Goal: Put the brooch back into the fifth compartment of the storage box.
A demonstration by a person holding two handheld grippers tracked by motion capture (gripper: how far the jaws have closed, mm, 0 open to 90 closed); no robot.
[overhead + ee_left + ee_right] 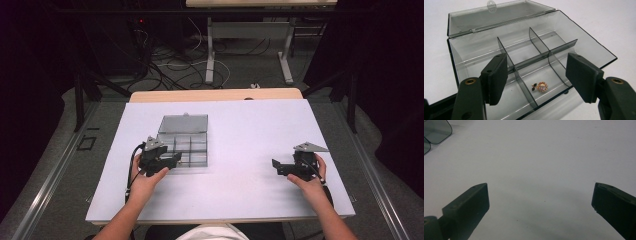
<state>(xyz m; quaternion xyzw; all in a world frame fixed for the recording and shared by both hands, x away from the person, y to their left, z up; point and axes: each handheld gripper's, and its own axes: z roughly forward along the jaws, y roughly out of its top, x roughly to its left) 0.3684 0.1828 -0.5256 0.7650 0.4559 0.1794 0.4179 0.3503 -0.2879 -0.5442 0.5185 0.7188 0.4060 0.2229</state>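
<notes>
Smoky clear plastic box (584, 42) sits open on the white tabletop (240, 130), lid laid back. Inside, a small gold flower brooch (541, 87) lies in the near middle compartment. Left claw (536, 77) stands apart over that compartment and holds nothing. Right claw (540, 202) stands wide and empty, well apart from the box.
</notes>
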